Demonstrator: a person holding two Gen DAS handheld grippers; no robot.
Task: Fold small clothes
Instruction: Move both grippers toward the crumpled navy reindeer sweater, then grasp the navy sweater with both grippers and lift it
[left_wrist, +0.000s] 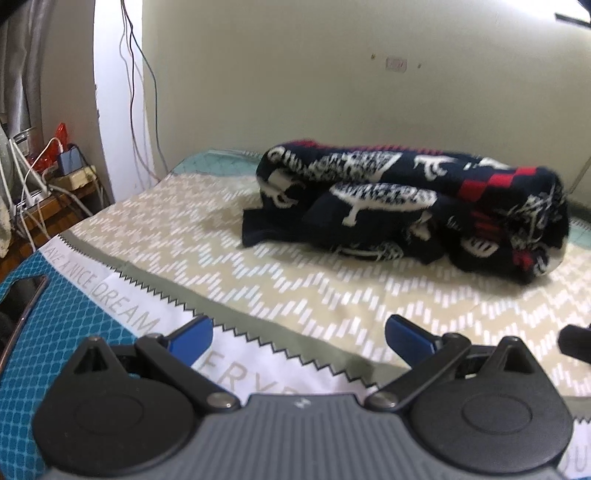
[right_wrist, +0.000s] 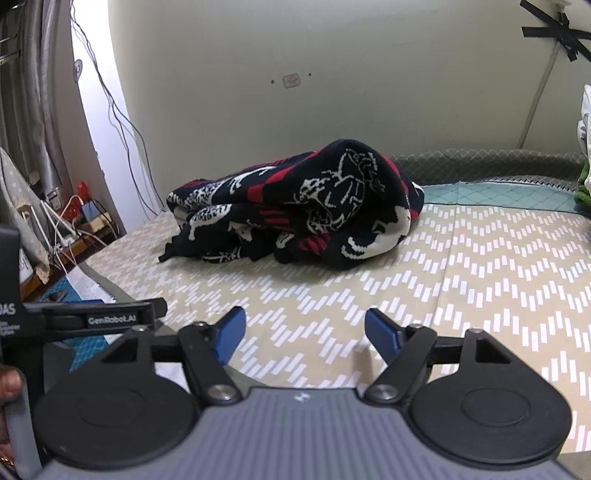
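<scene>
A dark navy knitted garment (left_wrist: 406, 210) with white and red patterns lies bunched in a heap on the bed, near the wall; in the right wrist view the same garment (right_wrist: 295, 214) sits ahead and slightly left. My left gripper (left_wrist: 299, 328) hovers over the bed's near edge, well short of the garment, its blue-padded fingers spread apart with nothing between them. My right gripper (right_wrist: 304, 328) also stands open and empty above the sheet, short of the heap. The left gripper's body (right_wrist: 92, 317) shows at the left of the right wrist view.
The bed has a beige zigzag sheet (left_wrist: 258, 266) and a printed blanket edge (left_wrist: 122, 295). A side table with cables and chargers (left_wrist: 55, 177) stands at the left. White and green fabric (right_wrist: 585, 147) sits at the far right. The wall (right_wrist: 332, 92) is close behind the garment.
</scene>
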